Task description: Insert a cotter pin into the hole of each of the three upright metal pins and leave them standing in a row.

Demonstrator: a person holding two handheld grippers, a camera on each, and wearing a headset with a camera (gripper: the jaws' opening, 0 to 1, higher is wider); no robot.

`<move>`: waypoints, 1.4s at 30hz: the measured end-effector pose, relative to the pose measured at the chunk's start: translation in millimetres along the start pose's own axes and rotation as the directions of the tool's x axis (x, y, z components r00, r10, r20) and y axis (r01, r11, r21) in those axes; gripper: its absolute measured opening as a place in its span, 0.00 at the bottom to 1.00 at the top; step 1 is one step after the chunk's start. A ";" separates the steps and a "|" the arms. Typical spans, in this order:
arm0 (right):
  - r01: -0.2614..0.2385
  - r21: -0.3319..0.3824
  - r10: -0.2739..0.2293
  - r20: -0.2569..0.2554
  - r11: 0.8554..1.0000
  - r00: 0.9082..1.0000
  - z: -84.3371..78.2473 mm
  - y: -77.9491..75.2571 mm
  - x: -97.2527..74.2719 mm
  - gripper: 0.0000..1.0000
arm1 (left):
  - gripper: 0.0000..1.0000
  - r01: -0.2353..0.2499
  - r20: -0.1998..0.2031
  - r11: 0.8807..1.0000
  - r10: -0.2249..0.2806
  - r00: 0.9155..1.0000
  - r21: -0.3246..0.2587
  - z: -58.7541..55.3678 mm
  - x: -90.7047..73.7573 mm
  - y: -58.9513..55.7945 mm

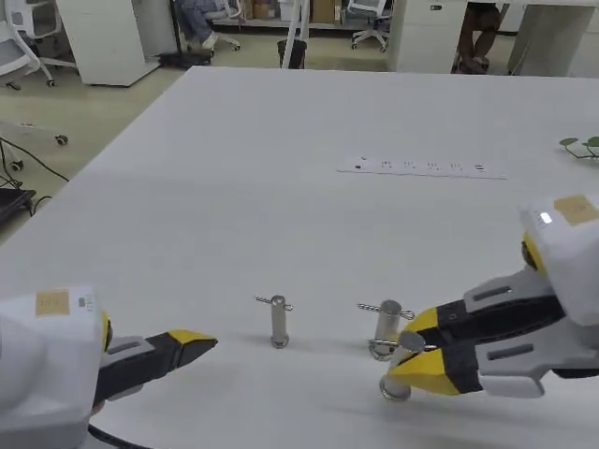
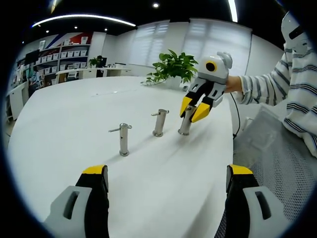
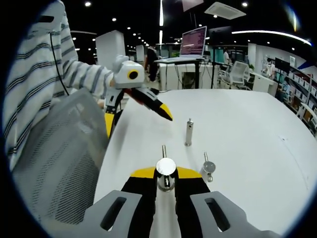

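Three upright metal pins stand in a row on the white table [image 1: 281,187]. The left pin [image 1: 279,324] and the middle pin [image 1: 387,327] each carry a thin cotter pin through the top. My right gripper [image 1: 407,360] is shut on the nearest pin [image 1: 397,382], low at the table. In the right gripper view the yellow-tipped jaws close on that pin's round head [image 3: 166,167], and a thin cotter pin [image 3: 163,149] sticks out ahead of it. My left gripper [image 1: 192,346] hovers open left of the row, its jaws [image 2: 166,173] wide apart with nothing between them.
A white power strip [image 1: 421,168] lies farther back on the table. A potted plant [image 2: 171,64] stands at the table's far end. A mesh chair [image 3: 64,148] sits beside the near table edge. Office chairs and cabinets stand on the floor beyond.
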State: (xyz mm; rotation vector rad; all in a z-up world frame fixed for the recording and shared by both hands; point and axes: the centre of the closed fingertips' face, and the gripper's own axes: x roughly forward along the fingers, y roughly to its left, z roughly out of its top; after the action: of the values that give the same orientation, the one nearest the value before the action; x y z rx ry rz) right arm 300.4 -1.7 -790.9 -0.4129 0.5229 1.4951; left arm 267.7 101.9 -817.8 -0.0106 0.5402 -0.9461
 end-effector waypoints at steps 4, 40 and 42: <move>-0.019 -0.033 0.019 -0.002 0.999 1.000 -3.4 -3.2 -11.3 0.13 | 0.99 -0.011 0.011 1.000 0.011 1.000 -0.015 4.6 1.8 0.5; -0.029 -0.049 0.026 -0.061 0.998 0.998 -64.0 -56.8 -41.1 0.13 | 0.99 -0.118 0.015 0.993 0.119 0.993 -0.014 23.1 -11.3 6.3; -0.025 -0.056 0.021 -0.063 0.998 0.998 -67.3 -57.8 -41.1 0.13 | 0.99 -0.121 0.011 0.993 0.121 0.993 -0.012 21.8 -12.2 5.8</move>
State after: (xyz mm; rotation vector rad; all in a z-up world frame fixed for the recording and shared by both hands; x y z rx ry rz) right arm 353.0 -76.0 -826.7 -0.5012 0.5372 1.5256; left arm 276.3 109.9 -795.0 0.0064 0.5293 -0.8242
